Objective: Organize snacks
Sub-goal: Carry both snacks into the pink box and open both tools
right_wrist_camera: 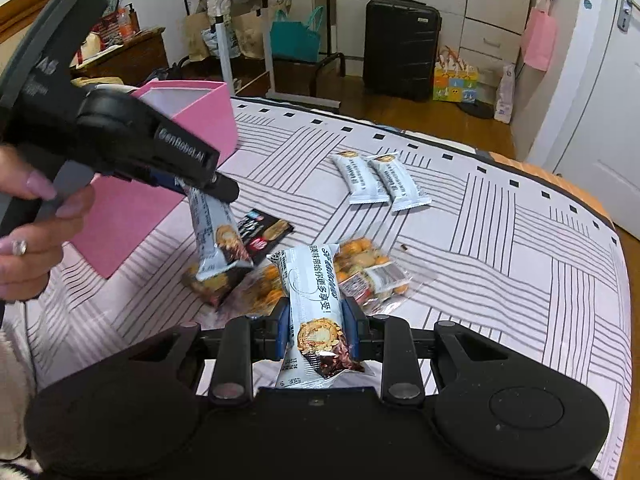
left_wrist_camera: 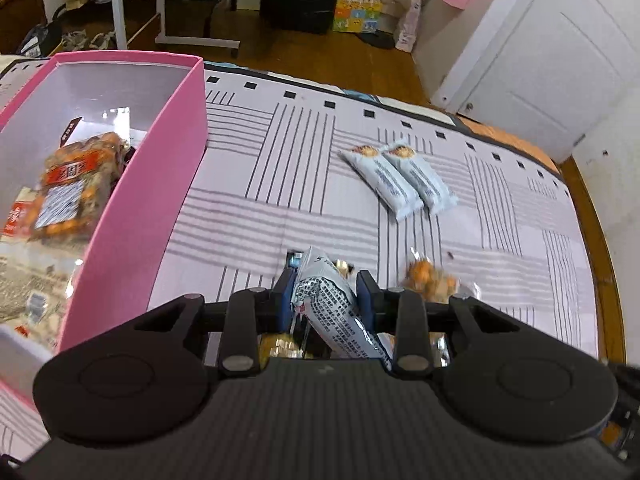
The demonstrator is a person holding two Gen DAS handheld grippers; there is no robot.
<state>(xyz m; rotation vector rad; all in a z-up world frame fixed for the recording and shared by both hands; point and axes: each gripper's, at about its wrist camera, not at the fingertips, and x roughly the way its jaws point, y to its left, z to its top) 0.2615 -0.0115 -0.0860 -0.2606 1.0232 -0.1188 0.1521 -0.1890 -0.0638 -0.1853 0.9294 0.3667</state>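
My left gripper [left_wrist_camera: 326, 280] is shut on a pale blue snack bar [left_wrist_camera: 332, 312] and holds it above the striped cloth; the same bar [right_wrist_camera: 216, 236] hangs from it in the right wrist view. My right gripper [right_wrist_camera: 316, 312] is shut on a second pale blue snack bar [right_wrist_camera: 316, 300]. A pink box [left_wrist_camera: 160, 168] stands at the left with an orange snack bag [left_wrist_camera: 76, 188] inside; the box also shows in the right wrist view [right_wrist_camera: 200, 120]. Two more pale blue bars [left_wrist_camera: 400, 180] lie side by side on the cloth, also seen in the right wrist view [right_wrist_camera: 380, 180].
A clear bag of orange snacks [right_wrist_camera: 372, 268] and a black packet [right_wrist_camera: 264, 232] lie on the cloth below the held bars. The striped cloth [right_wrist_camera: 520, 280] covers a round wooden table. A black suitcase [right_wrist_camera: 400, 48], a desk and a white door [left_wrist_camera: 540, 60] stand beyond.
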